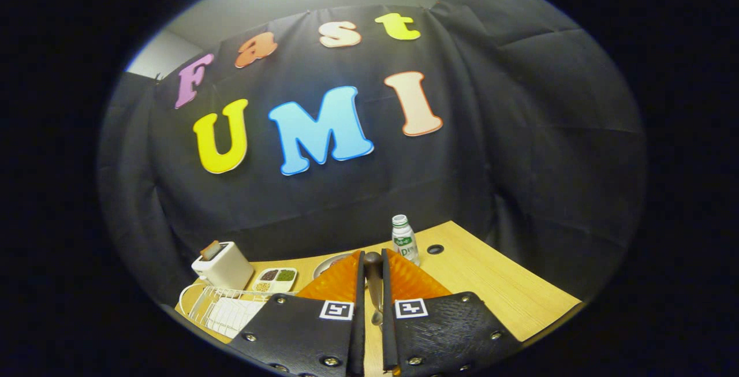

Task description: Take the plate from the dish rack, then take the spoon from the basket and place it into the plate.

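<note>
Spoon (373, 284): glossy metal, clamped between the gripper (373, 270) fingers, pressed from both sides. Finger plates at frame bottom: matt, textured, w/ shiny metal screws. Table (491, 279): smooth wood-look top, matt. Dish rack (222, 308), lower left: thin coated wire. Toaster (222, 264): smooth plastic, slight sheen. Bottle (404, 241): glossy plastic w/ label. Wall cloth: matt, creased.

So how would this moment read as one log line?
hand-held gripper: shut on metal spoon | white round plate: on wooden table, just ahead | wire dish rack: empty
</note>
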Demonstrator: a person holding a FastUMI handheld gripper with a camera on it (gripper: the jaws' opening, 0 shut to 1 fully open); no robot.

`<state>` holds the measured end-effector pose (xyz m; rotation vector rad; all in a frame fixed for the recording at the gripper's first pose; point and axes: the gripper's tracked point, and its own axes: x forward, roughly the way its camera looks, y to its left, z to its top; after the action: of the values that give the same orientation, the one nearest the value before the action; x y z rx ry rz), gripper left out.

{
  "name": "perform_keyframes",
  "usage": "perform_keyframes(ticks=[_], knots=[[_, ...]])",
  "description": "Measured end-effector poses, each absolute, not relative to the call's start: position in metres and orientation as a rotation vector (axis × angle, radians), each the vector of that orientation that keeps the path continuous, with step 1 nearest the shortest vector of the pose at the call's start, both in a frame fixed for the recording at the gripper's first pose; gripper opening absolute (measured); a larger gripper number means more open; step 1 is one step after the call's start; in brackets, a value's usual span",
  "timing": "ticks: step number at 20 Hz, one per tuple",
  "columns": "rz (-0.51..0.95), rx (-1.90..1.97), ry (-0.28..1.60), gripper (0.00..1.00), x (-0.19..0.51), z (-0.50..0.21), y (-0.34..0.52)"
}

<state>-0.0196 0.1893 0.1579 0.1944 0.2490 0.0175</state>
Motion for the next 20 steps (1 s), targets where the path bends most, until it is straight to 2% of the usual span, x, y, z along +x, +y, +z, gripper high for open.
perform_keyframes(ticks=[4,11,20], knots=[[0.158,0.176,0.244,0.12,-0.049,0.172,0.248],[0.399,0.129,0.32,0.12,-0.114,0.143,0.355],[0.584,0.038,0.397,0.12,-0.181,0.083,0.441]])
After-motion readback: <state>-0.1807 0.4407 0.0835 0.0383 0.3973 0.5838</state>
